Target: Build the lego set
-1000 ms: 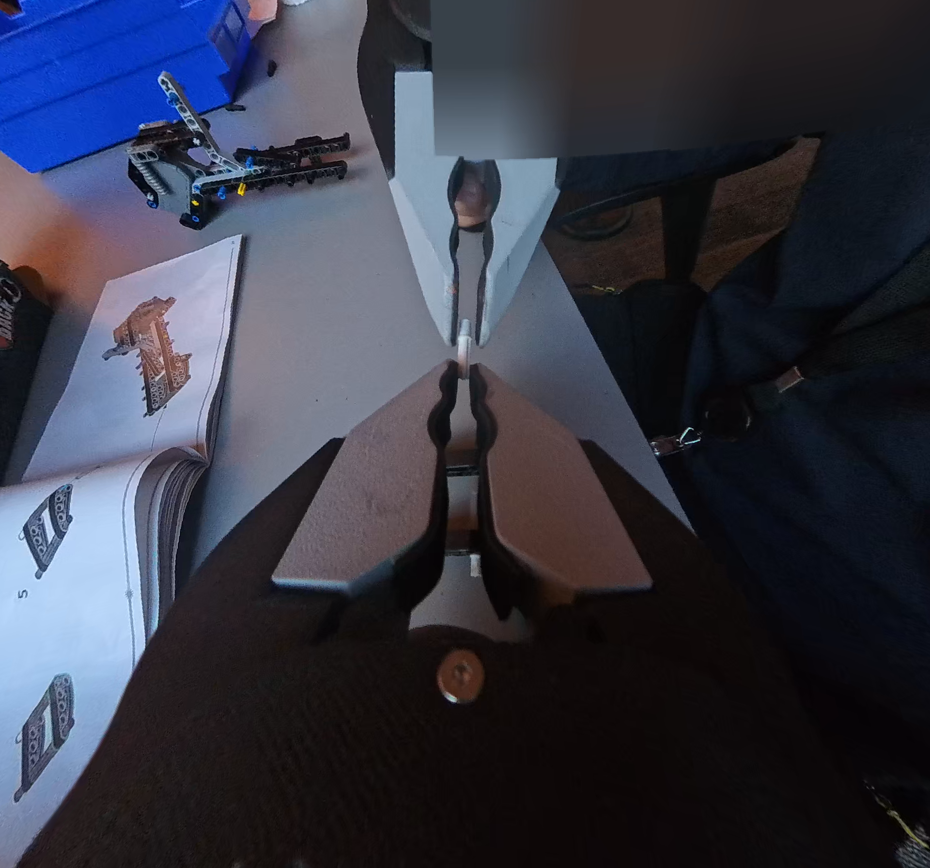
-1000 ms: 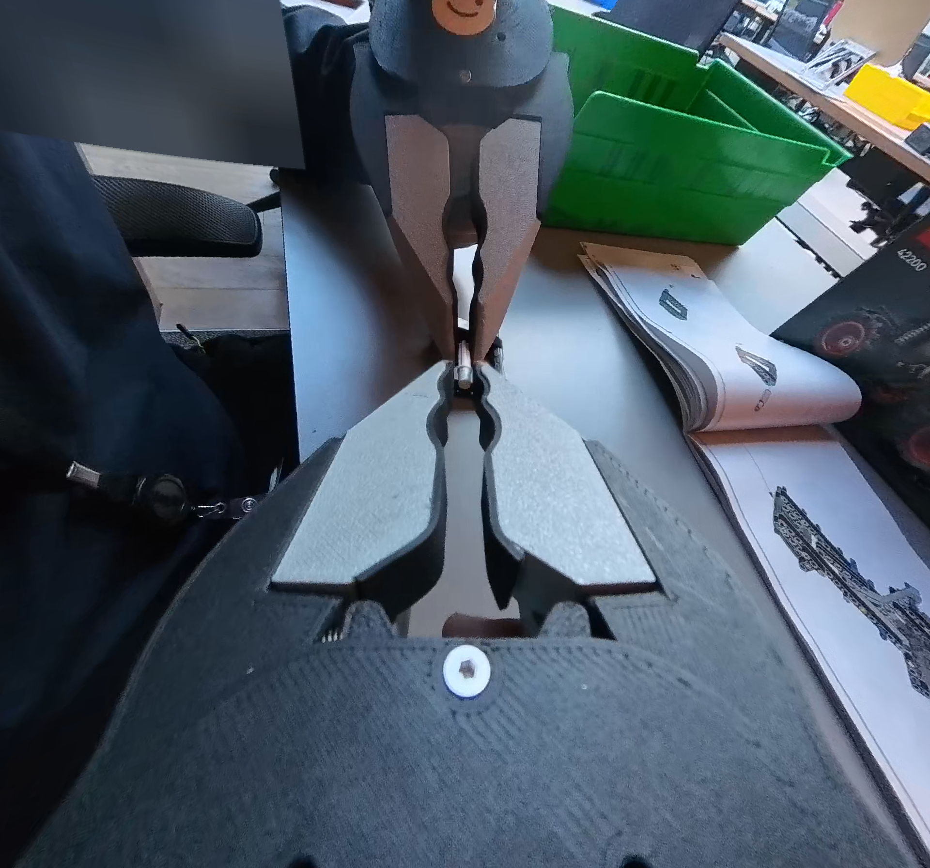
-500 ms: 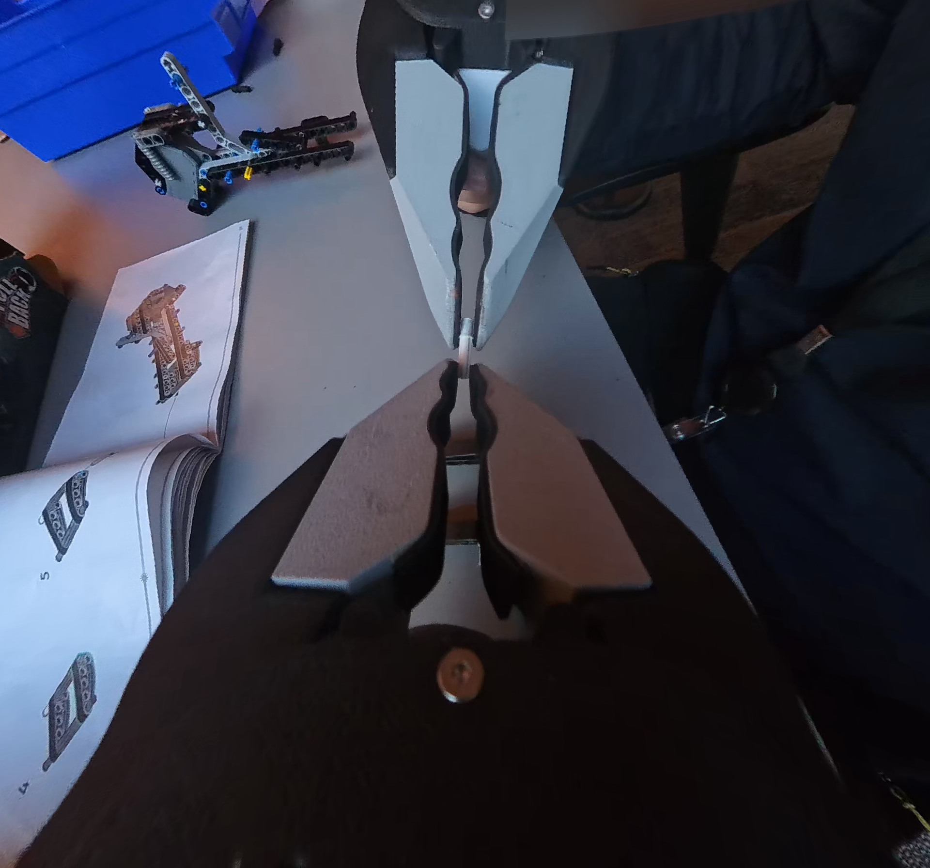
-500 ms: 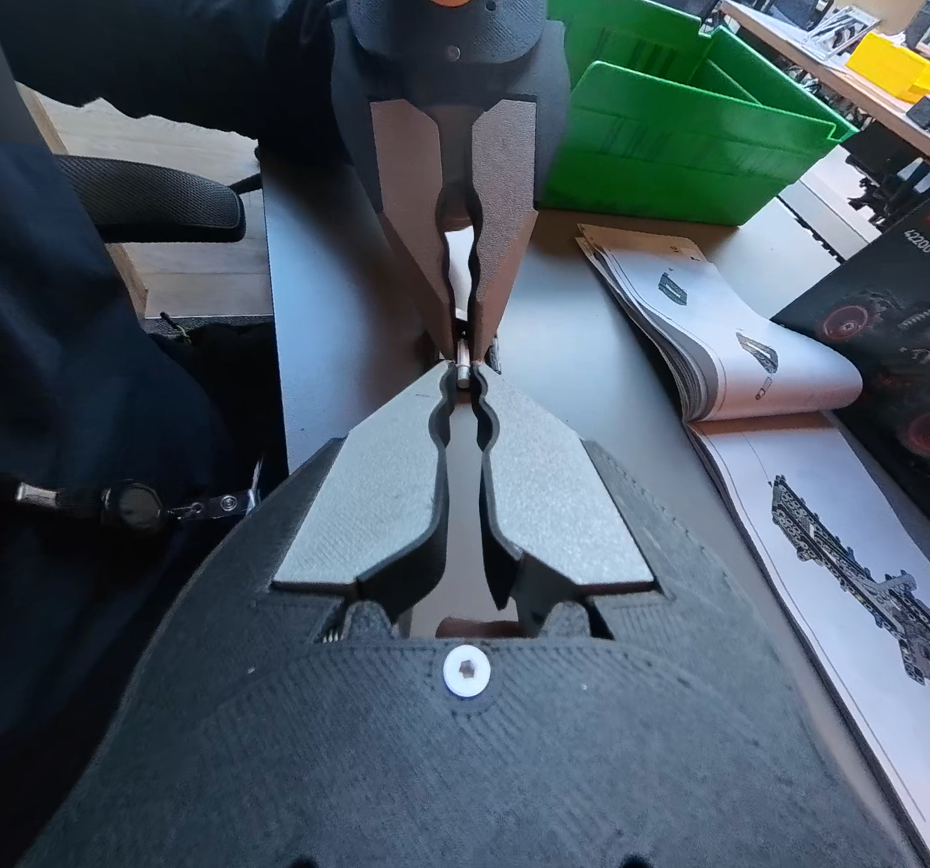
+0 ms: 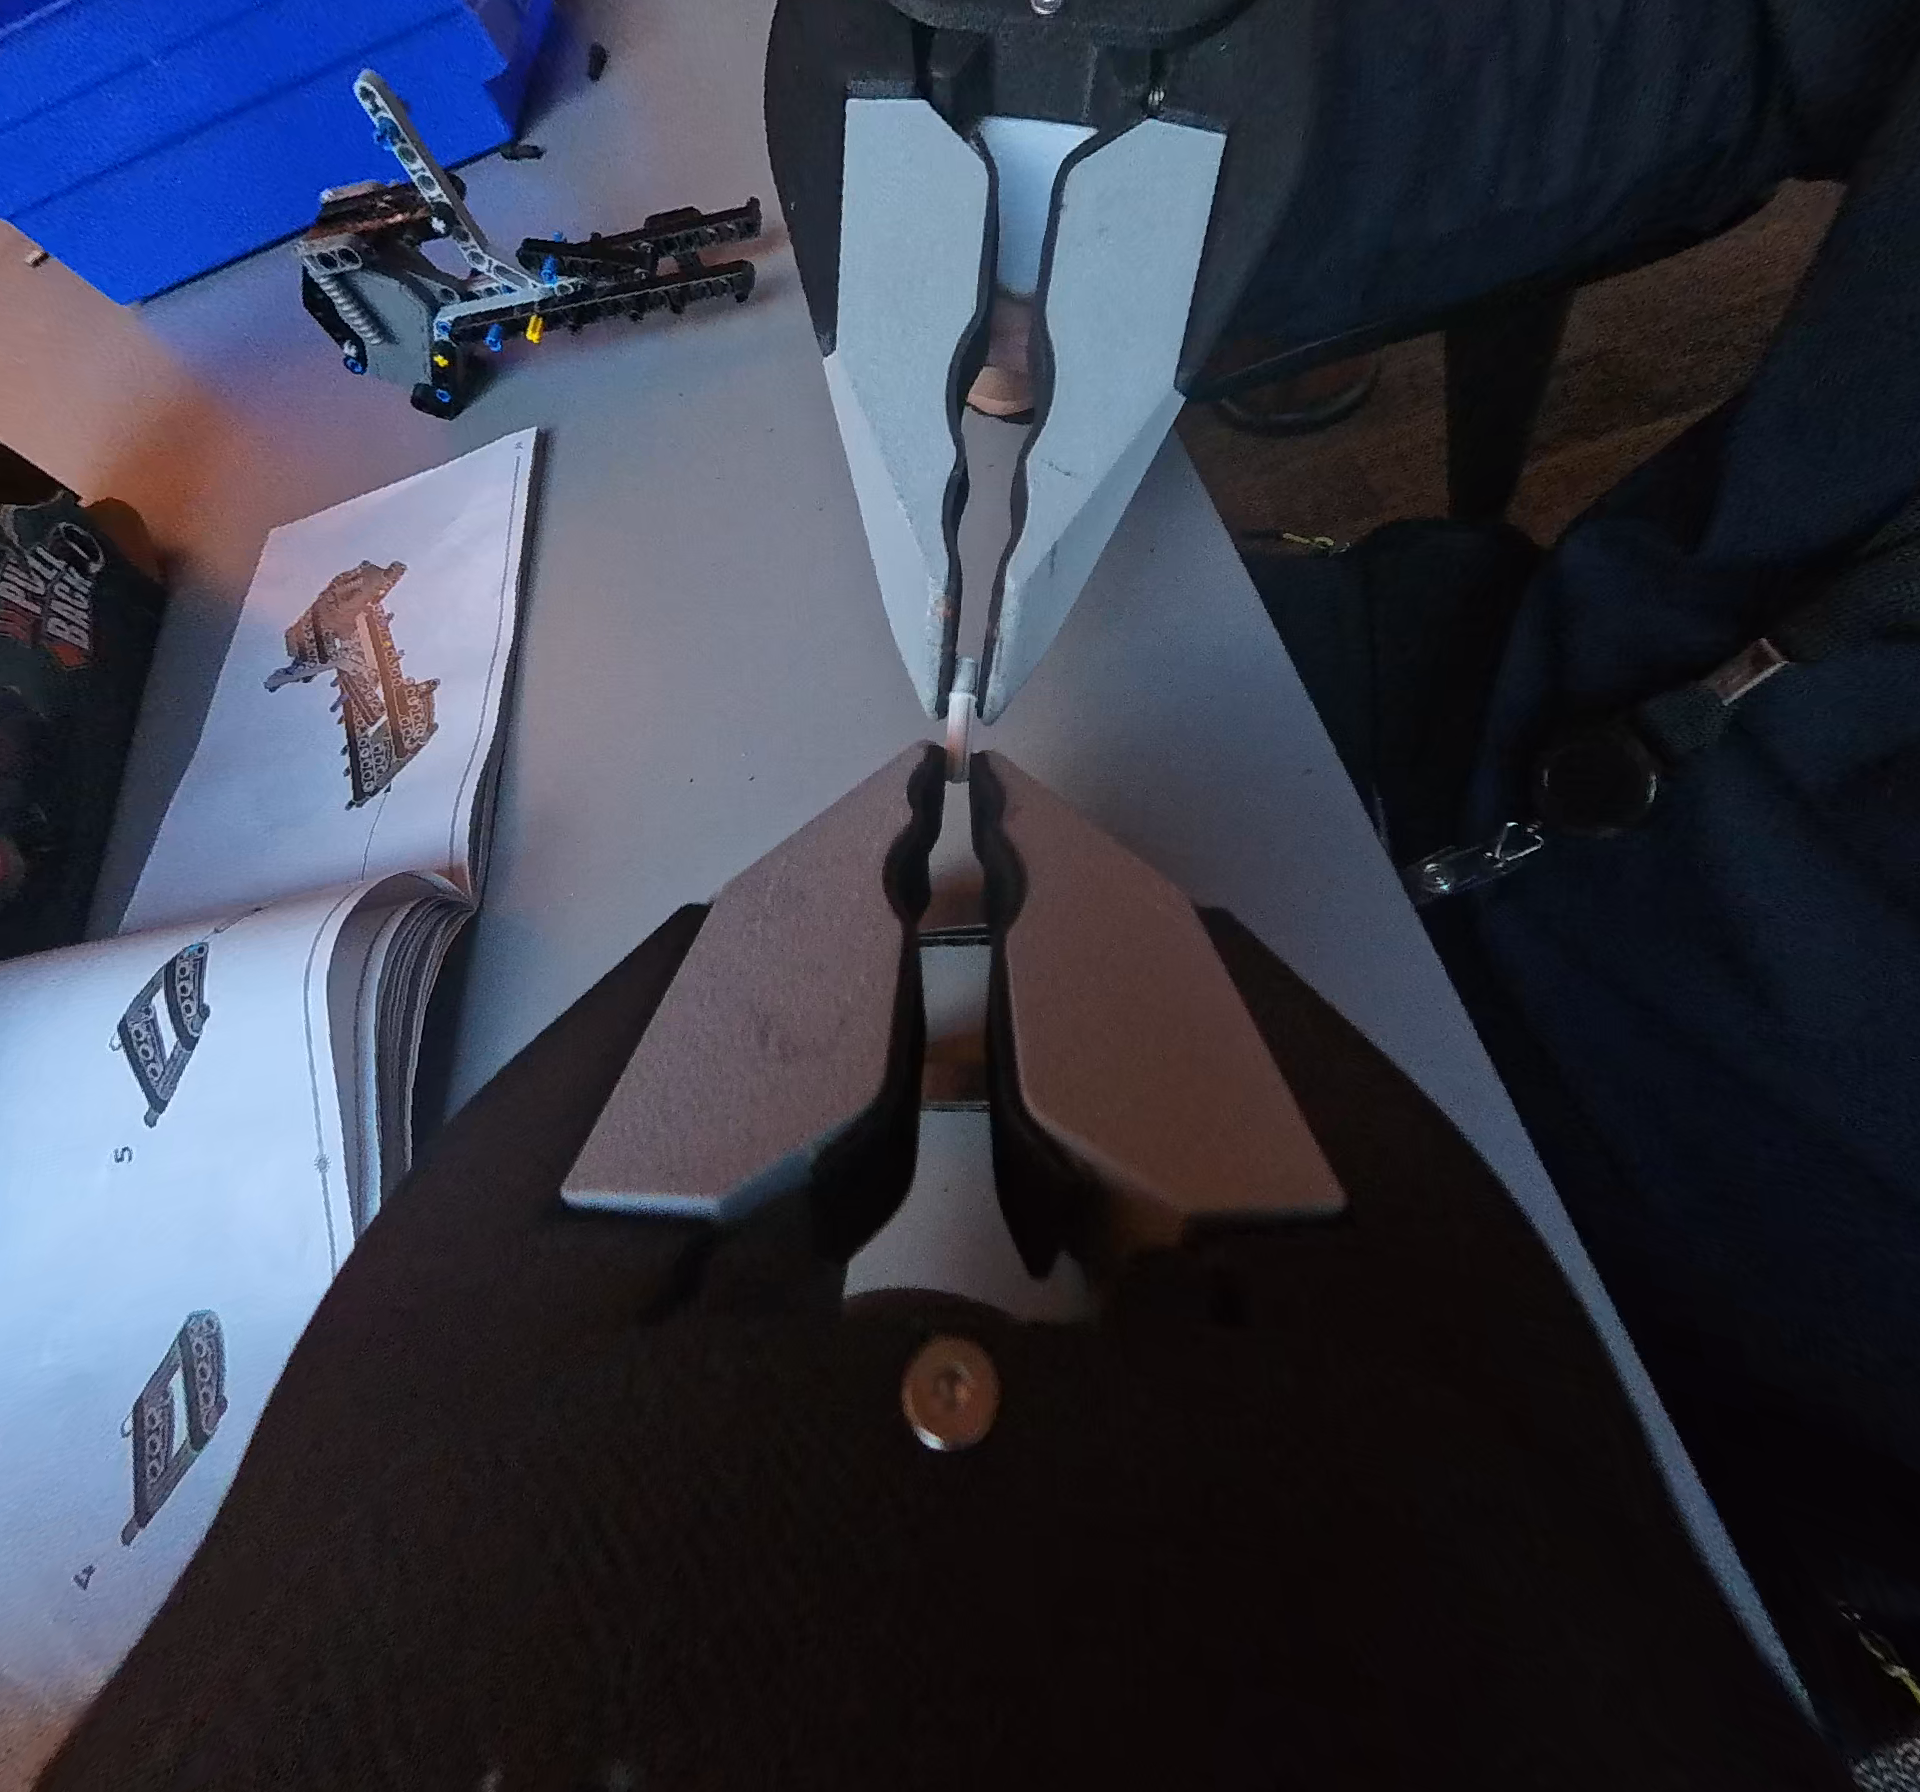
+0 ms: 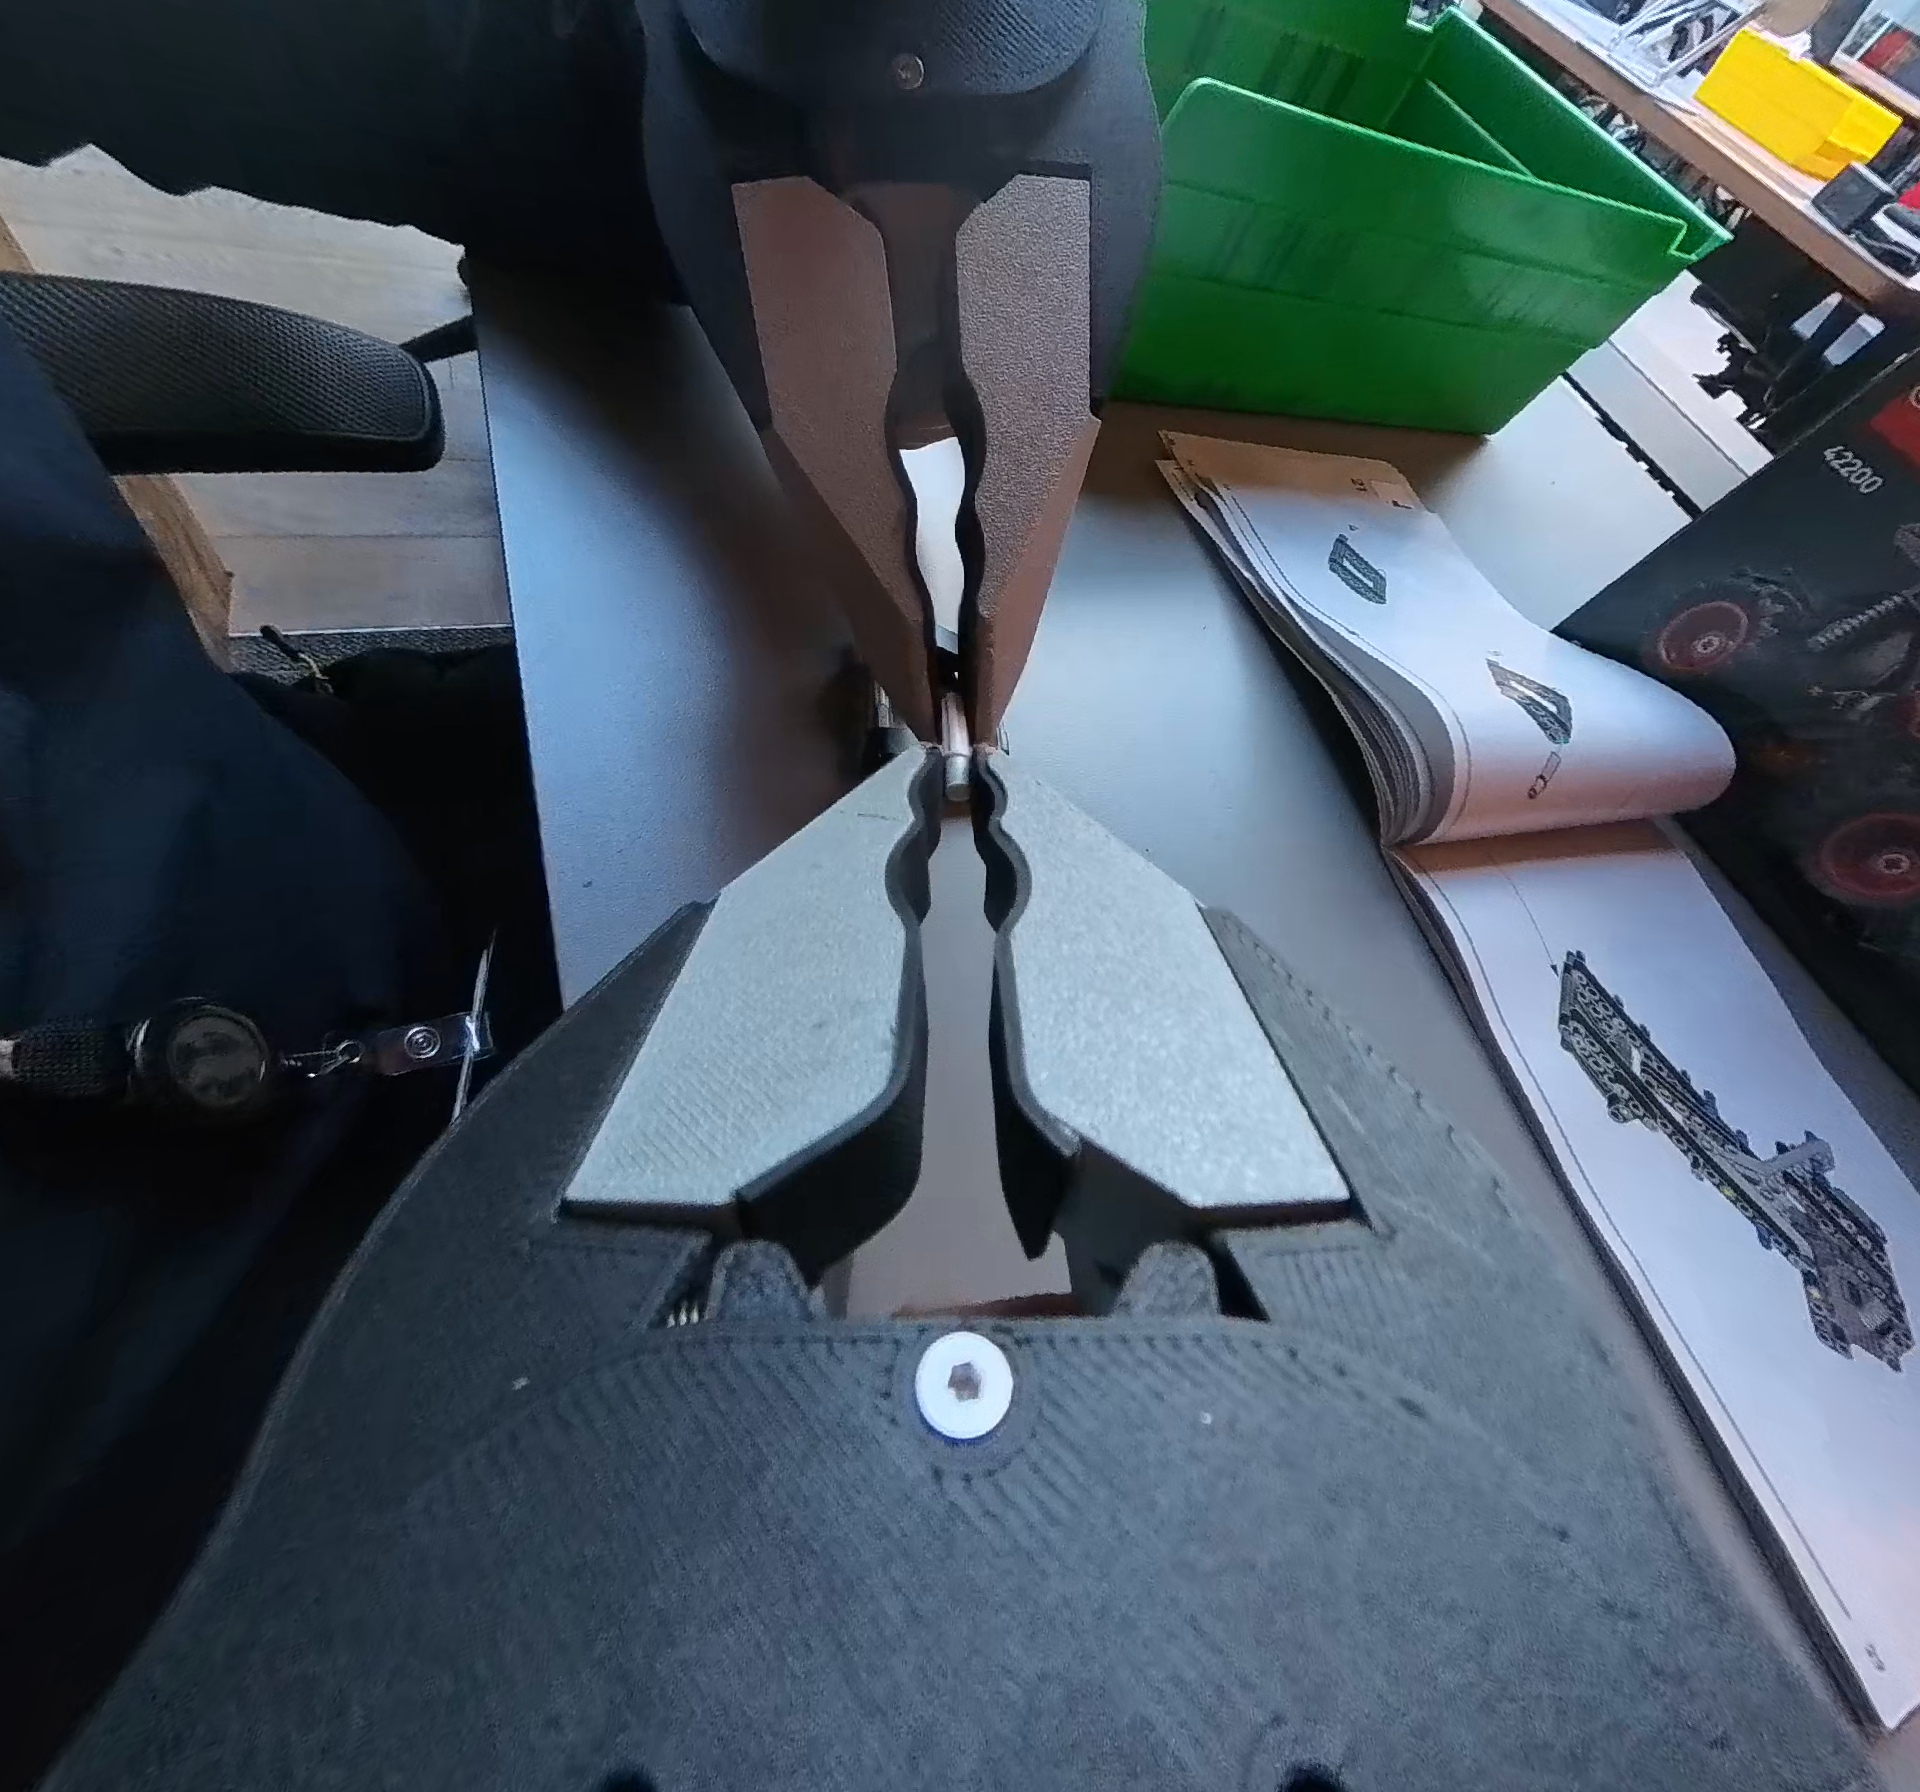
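Left wrist view: left gripper (image 5: 957, 774) nearly closed, tips pinching one end of a small pale pin (image 5: 960, 719). The right gripper (image 5: 961, 698) meets it tip to tip and pinches the other end, above the grey table (image 5: 717, 537). Partly built model (image 5: 488, 288) lies well apart, beside the blue bin (image 5: 239, 69). Open instruction booklet (image 5: 343, 703) lies between.

Right wrist view: right gripper (image 6: 957, 786) likewise nearly closed on the pin (image 6: 954, 774); left gripper (image 6: 953, 719) opposite, tips touching it. Whether this is one piece or two being joined, cannot tell. Green bin (image 6: 1351, 267) and set box (image 6: 1818, 682) near the booklet.

Judgement: early to middle stage. One sub-assembly exists; the held piece is not yet on the model, and the thick booklet suggests many steps remain.
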Action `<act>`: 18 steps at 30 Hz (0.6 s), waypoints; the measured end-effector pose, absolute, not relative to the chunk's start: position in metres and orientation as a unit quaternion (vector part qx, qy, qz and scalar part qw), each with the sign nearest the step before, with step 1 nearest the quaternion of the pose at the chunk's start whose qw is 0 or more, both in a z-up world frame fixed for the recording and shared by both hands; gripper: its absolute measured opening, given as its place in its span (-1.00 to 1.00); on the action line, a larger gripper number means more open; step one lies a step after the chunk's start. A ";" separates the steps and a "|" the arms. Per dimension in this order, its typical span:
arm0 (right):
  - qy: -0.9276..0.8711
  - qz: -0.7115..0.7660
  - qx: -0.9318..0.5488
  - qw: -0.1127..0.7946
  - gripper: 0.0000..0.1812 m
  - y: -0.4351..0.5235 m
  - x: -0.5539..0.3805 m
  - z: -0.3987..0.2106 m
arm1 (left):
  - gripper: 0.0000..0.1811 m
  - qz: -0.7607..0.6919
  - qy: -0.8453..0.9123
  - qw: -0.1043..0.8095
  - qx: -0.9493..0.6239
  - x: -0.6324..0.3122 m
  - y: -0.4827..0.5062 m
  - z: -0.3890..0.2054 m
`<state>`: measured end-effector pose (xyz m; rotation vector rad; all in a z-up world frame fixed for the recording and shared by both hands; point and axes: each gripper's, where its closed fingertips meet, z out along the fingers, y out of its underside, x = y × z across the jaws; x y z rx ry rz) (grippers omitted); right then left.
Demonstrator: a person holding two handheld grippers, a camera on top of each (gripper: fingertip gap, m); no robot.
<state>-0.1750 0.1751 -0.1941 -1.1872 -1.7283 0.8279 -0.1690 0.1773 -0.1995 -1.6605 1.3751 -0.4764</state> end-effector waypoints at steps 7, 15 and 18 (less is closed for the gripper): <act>-0.691 0.332 -0.482 0.425 -0.97 0.177 -0.176 -0.195 | -0.99 -0.192 0.553 0.447 -0.676 -0.170 0.179 -0.201; -0.690 0.338 -0.480 0.424 -0.98 0.176 -0.175 -0.194 | -0.98 -0.200 0.545 0.446 -0.681 -0.170 0.179 -0.200; -0.681 0.360 -0.481 0.419 -0.98 0.178 -0.171 -0.190 | -0.69 -0.202 0.532 0.449 -0.689 -0.177 0.181 -0.194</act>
